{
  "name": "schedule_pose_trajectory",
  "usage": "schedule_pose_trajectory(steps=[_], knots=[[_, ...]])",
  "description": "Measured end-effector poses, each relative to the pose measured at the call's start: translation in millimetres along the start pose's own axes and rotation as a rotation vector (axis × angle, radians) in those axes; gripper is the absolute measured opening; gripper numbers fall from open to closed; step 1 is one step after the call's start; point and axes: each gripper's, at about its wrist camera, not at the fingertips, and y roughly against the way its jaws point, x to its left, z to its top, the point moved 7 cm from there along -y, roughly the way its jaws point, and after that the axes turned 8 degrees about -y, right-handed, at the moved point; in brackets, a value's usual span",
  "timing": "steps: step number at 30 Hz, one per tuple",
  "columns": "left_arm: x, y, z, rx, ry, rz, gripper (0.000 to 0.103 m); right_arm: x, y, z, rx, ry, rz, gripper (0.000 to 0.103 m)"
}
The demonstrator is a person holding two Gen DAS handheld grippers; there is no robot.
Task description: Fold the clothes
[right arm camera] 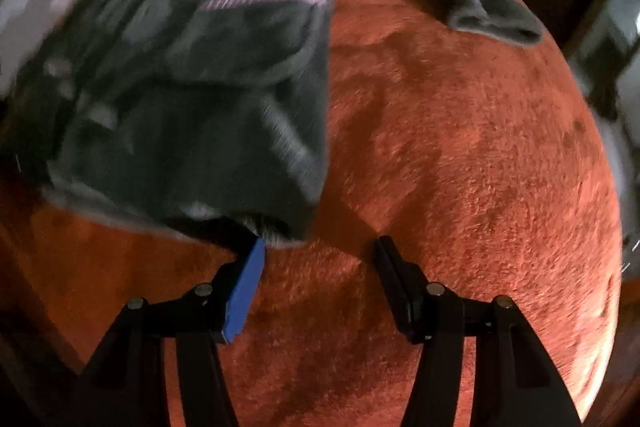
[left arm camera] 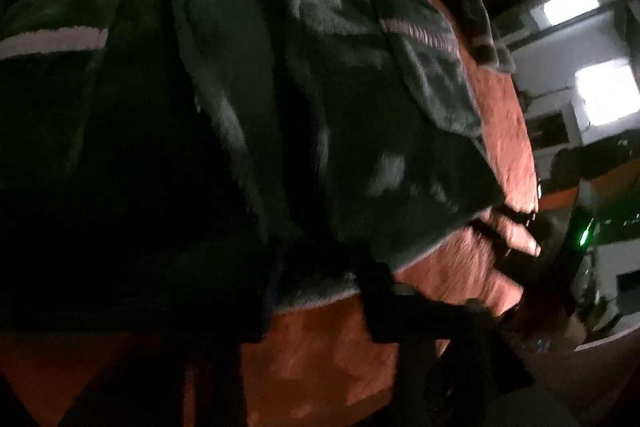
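A dark grey-green fleece garment (left arm camera: 280, 87) with a pale stripe fills most of the left wrist view and rises from its hem in front of the camera. My left gripper (left arm camera: 318, 291) is dark and low in the frame, shut on that hem. In the right wrist view the garment (right arm camera: 200, 87) covers the upper left of an orange plush surface (right arm camera: 460, 167), and one sleeve (right arm camera: 480, 3) trails to the far right. My right gripper (right arm camera: 320, 247) is open. Its blue-padded left finger (right arm camera: 248, 291) touches the garment's near corner, and its right finger rests over bare plush.
A person's hand (left arm camera: 516, 235) shows at the right beside the hem, near a small green light (left arm camera: 585, 237). Behind it are a dim room and bright panels (left arm camera: 604, 95). The orange plush (left arm camera: 320, 367) stretches beneath the hem and to the right of the garment.
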Motion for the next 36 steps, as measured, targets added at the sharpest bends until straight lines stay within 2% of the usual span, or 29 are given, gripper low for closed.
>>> schedule_pose_trajectory(steps=[2, 4, 5, 6, 7, 8, 11, 16, 22, 25, 27, 28, 29, 31, 33, 36], knots=[[-12.5, -12.7, 12.3, -0.002, 0.001, -0.039, 0.051, 3.3, 2.3, -2.2, -0.012, 0.024, -0.022, 0.056], [-20.9, -23.4, 17.6, 0.011, -0.013, -0.04, 0.052, 3.5, 4.4, -1.7, -0.012, 0.009, -0.008, 0.056], [-20.0, -26.8, 16.3, 0.013, -0.025, -0.014, 0.052, 2.7, 5.5, -0.8, -0.01, -0.006, 0.005, 0.056], [-19.2, -30.1, 14.9, 0.014, -0.037, 0.011, 0.037, 1.8, 6.2, 0.6, -0.008, -0.021, 0.015, 0.056], [-18.1, -33.2, 13.3, 0.016, -0.046, 0.034, 0.014, 0.9, 6.7, 2.0, -0.007, -0.036, 0.023, 0.056], [-14.6, -34.2, 9.7, 0.016, -0.028, 0.042, 0.005, -1.1, 6.8, 3.9, -0.002, -0.051, 0.029, 0.056], [-9.3, -16.3, -0.6, -0.024, 0.003, 0.038, 0.004, -6.4, 7.2, 6.9, 0.006, -0.096, 0.04, 0.056], [-1.3, -11.3, -20.8, -0.016, -0.126, 0.125, 0.005, -4.5, 10.3, 7.5, -0.012, -0.118, 0.061, 0.056], [-3.6, -5.8, -5.7, -0.065, -0.114, 0.102, 0.006, -1.0, 3.9, 3.7, -0.003, -0.07, -0.001, 0.056], [0.2, 4.1, -2.5, -0.094, -0.098, 0.094, 0.006, -0.4, 18.9, 12.1, -0.083, -0.081, 0.019, 0.056], [4.8, 13.3, -2.7, -0.122, -0.084, 0.096, 0.006, 2.9, 19.0, 14.2, -0.095, -0.066, 0.032, 0.055], [7.1, 18.0, -2.8, -0.136, -0.077, 0.098, 0.006, 5.6, 11.2, 15.8, -0.082, -0.047, 0.041, 0.046], [9.5, 22.6, -2.9, -0.15, -0.07, 0.099, 0.006, 8.3, 4.6, 15.3, -0.064, -0.031, 0.047, 0.033], [14.2, 31.9, -3.1, -0.178, -0.056, 0.101, 0.005, 13.9, 1.9, 14.6, -0.05, -0.015, 0.062, 0.019], [15.7, 41.6, -6.2, -0.211, -0.058, 0.11, 0.005, 20.6, 7.7, 15.4, -0.073, 0.012, 0.055, 0.019], [20.8, 36.7, -16.4, -0.181, -0.084, 0.146, 0.005, 29.6, 4.3, 10.6, -0.06, 0.078, 0.017, 0.025]])
